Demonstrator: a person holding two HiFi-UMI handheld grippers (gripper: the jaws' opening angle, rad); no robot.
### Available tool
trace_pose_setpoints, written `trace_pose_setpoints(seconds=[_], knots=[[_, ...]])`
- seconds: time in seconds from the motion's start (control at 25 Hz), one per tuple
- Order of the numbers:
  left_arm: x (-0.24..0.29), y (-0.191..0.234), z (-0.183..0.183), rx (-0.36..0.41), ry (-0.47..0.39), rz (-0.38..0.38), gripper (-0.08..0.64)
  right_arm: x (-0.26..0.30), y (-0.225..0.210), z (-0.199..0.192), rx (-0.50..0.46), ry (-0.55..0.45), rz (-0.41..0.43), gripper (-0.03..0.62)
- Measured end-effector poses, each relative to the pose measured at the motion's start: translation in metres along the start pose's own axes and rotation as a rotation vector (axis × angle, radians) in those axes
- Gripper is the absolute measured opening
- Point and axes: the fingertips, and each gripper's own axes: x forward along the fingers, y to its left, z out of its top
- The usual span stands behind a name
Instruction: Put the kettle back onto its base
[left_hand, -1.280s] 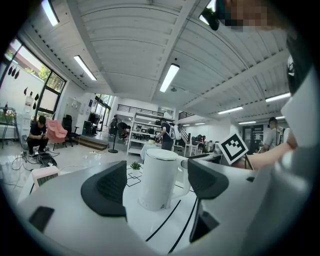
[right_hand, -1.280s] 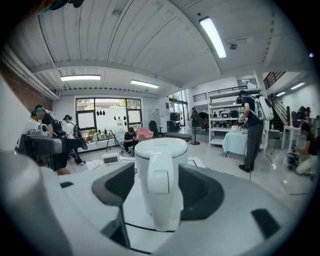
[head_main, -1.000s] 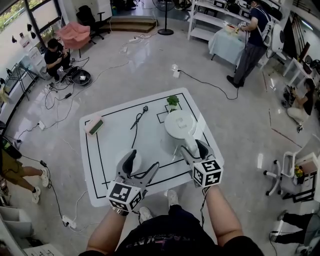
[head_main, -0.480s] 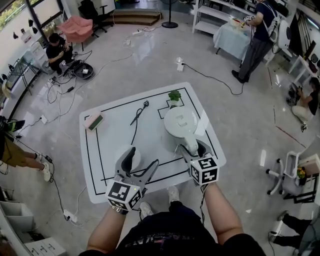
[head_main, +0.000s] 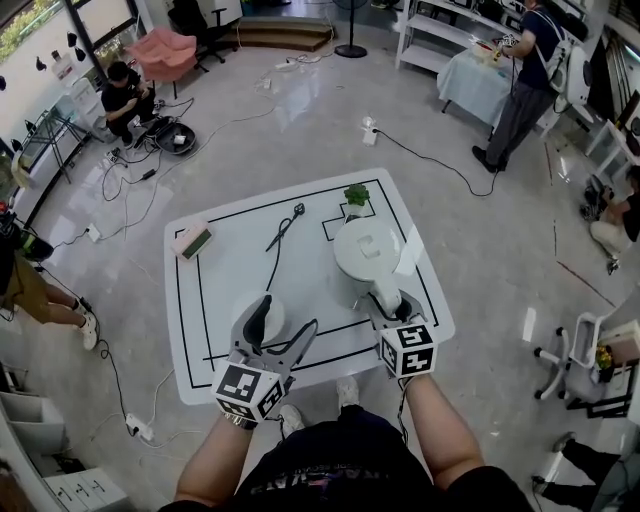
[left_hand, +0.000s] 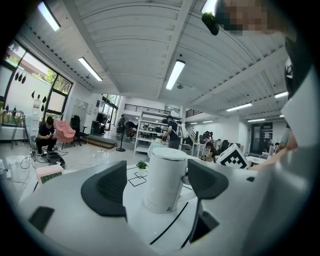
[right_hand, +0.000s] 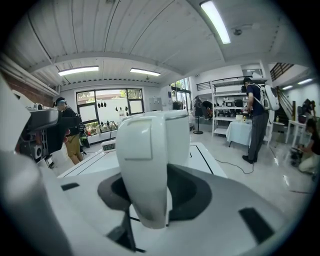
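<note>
In the head view the kettle (head_main: 362, 250) stands on the right half of the tabletop (head_main: 215, 285), its handle (head_main: 385, 290) pointing at the near edge. Its round base (head_main: 243, 308) lies apart from it, by the near edge and left of middle. A black cord (head_main: 272, 250) runs from the base toward the far edge. The left gripper (head_main: 290, 315) hangs over the base. The right gripper (head_main: 392, 300) is at the handle.

The left gripper view shows wide-spread fingers with nothing between them, and the kettle beyond.

In the right gripper view the jaws are closing, with the handle between them. The pads seem to be touching it already, though the handle hides their inner edges.

A grip on the handle alone could let the body swing or tip once lifted. The left gripper over the base could block the landing. A kettle set down off-centre would sit crooked on the base.
</note>
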Motion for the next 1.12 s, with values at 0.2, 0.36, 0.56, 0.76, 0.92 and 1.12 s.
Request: trace_pose_setpoints(seconds=[0.2,0.36,0.56,0.76,0.92,1.12], knots=[[0.000,0.001,0.002,-0.004,-0.007,0.013,0.368,-0.001,0.000,0.000,0.019,-0.001,0.012,0.155],[0.000,0.003,0.005,-0.005,-0.016,0.020,0.368,-0.002,-0.001,0.001,0.017,-0.011,0.018,0.153],[0.002,0.005,0.006,-0.009,-0.019,0.026,0.368,-0.001,-0.004,0.002,0.004,-0.025,0.032,0.150],[0.000,0.007,0.004,-0.009,-0.015,0.029,0.368,-0.003,-0.006,0.003,-0.014,-0.050,0.039,0.144],[-0.005,0.015,0.004,-0.016,-0.017,0.045,0.367,-0.003,-0.006,0.013,-0.036,-0.089,0.043,0.140],[-0.010,0.022,0.003,-0.024,-0.020,0.061,0.367,-0.003,-0.008,0.031,-0.049,-0.143,0.039,0.132]])
